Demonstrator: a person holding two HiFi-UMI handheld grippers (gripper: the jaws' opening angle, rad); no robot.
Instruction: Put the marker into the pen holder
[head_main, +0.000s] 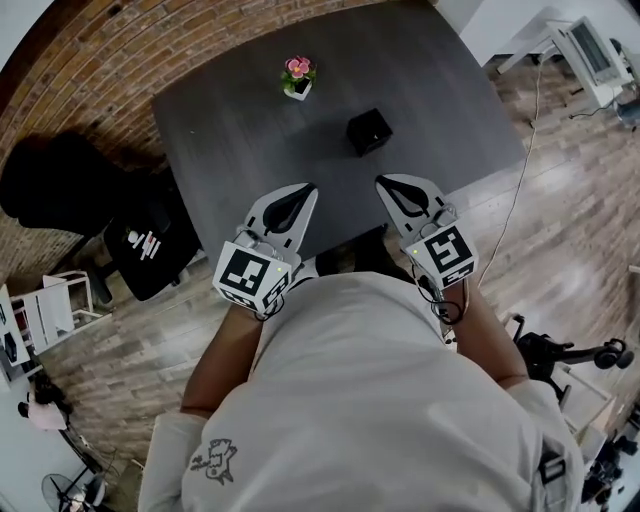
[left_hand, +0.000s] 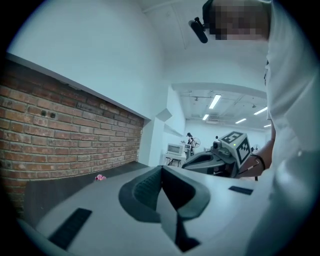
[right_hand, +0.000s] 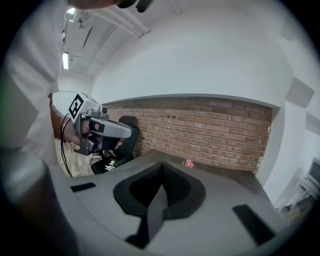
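Grey table edge hidden behind torso; pen holder interior too dark.

The surface runs away from the person, with a wall along its far left side. A potted flower stands on the surface toward its far edge. The pen holder sits on the surface nearer and to the right of the flower, apart from it. The left gripper and right gripper are side by side over the near edge, with the pen holder beyond them. A chair stands on the floor left of the surface, and a desk stands at the far right.
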